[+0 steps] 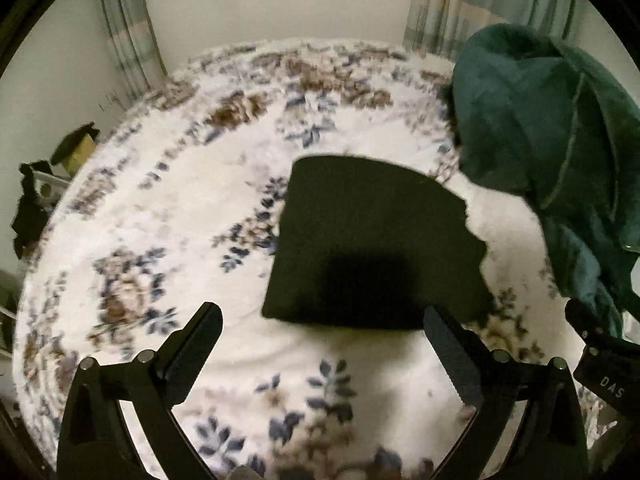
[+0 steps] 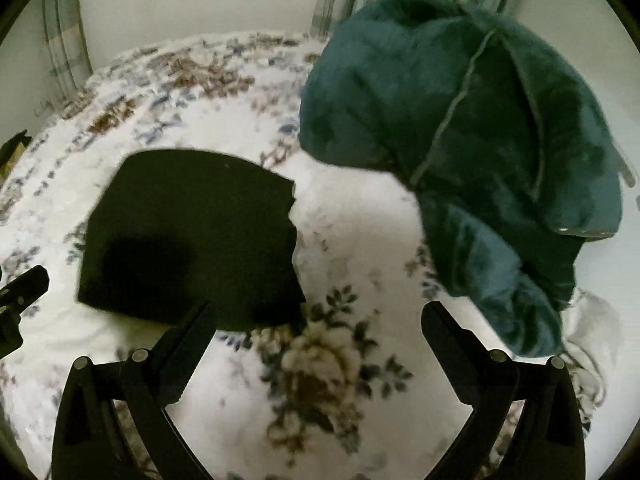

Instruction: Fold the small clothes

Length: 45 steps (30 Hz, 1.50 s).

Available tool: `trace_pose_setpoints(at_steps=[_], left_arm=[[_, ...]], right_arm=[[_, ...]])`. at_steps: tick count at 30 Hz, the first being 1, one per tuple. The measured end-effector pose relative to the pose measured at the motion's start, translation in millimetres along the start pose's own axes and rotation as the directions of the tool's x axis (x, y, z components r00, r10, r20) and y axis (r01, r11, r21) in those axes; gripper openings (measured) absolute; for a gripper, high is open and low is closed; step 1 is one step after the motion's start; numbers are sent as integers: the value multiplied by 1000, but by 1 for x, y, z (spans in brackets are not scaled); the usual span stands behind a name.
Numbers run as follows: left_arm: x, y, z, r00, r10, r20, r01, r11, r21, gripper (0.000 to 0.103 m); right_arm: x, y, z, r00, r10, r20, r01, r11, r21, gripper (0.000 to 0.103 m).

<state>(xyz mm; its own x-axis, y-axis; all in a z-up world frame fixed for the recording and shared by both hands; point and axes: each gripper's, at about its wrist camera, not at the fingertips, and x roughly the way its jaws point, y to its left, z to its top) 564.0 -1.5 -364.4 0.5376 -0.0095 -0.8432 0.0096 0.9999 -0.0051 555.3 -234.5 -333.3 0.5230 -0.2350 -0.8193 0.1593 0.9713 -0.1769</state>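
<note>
Where floral bedspread (image 1: 168, 216) shows, teal blanket (image 2: 460, 128) beside black garment (image 1: 360, 240)

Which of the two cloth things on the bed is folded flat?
The black garment is folded flat on the floral bedspread. The teal plush blanket beside it sits in a rumpled heap.

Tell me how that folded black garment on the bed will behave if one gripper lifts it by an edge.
The black garment lies flat and thin on the floral bedcover, so it is probably floppy cloth that would droop. Its stepped right edge suggests stacked layers, so the fold would likely fall open. It looks light, and it may drag on the plush cover if pushed.
</note>
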Motion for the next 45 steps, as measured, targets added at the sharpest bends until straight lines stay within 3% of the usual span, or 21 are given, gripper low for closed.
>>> trace_pose_setpoints(at_steps=[7, 16, 22, 33, 45], left_arm=[[-129, -14, -13, 996, 4, 86, -7, 999, 34, 103], [-292, -32, -40, 985, -31, 173, 27, 999, 25, 103], [-371, -42, -64, 972, -42, 229, 39, 999, 18, 103], [-454, -44, -99, 957, -40, 289, 40, 999, 4, 103], [-491, -38, -122, 942, 22, 336, -19, 1000, -12, 103]], right_arm=[[-146, -30, -9, 994, -5, 111, 4, 1000, 15, 103], [-346, -76, -39, 969, -7, 248, -1, 999, 33, 103], [-448, -104, -74, 951, -3, 310, -16, 998, 60, 103], [-559, -137, -129, 927, 3, 375, -29, 998, 63, 103], [-596, -141, -149, 917, 31, 399, -54, 997, 46, 103]])
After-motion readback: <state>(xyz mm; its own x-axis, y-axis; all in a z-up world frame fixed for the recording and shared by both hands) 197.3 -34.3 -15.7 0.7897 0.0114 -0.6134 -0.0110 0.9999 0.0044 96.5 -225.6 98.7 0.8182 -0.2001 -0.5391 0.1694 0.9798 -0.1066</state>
